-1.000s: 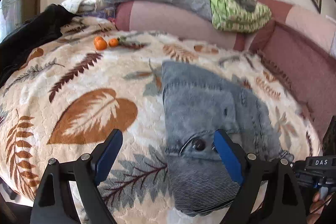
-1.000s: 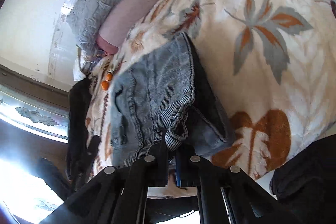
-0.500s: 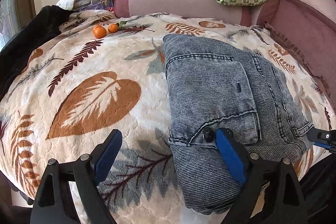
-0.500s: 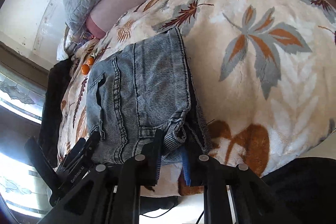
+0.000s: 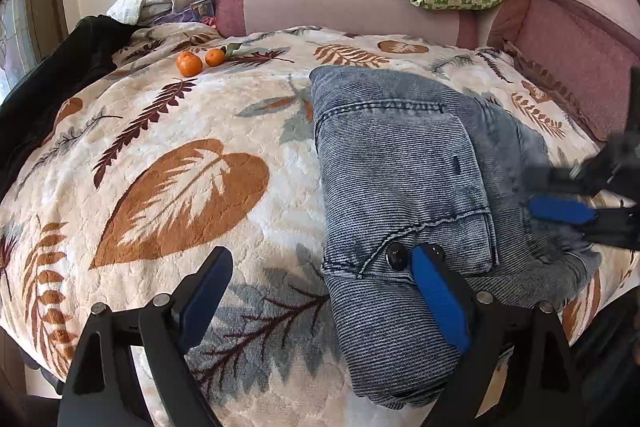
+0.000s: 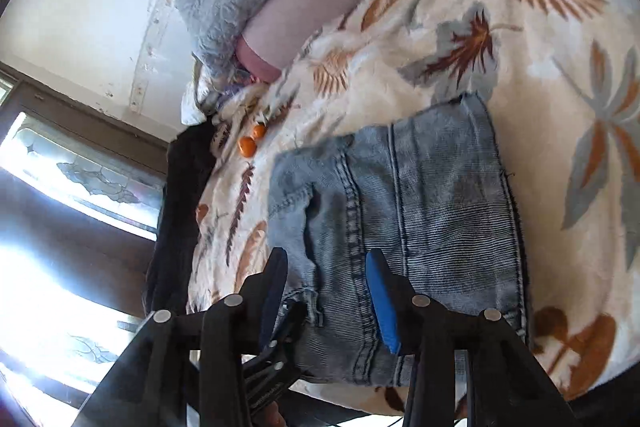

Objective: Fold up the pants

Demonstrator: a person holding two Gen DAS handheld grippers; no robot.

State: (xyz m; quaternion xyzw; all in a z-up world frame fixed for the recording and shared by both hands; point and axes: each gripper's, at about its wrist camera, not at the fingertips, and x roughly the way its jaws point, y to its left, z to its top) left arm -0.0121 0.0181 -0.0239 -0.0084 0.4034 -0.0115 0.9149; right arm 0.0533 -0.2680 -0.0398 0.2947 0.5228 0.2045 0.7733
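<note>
Left wrist view: folded pants (image 5: 404, 187) lie on the bed (image 5: 168, 147), long axis running away, under the wide-open, empty left tool (image 5: 320, 291). Right wrist view: right tool (image 6: 326, 291), jaws just opening, straddles the near hem without pinching it.

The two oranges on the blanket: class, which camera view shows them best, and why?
The left wrist view: the two oranges lie sharp and side by side on the leaf-print blanket, with nothing in front of them. The right wrist view shows them smaller and blurrier, near the blanket's edge.
</note>
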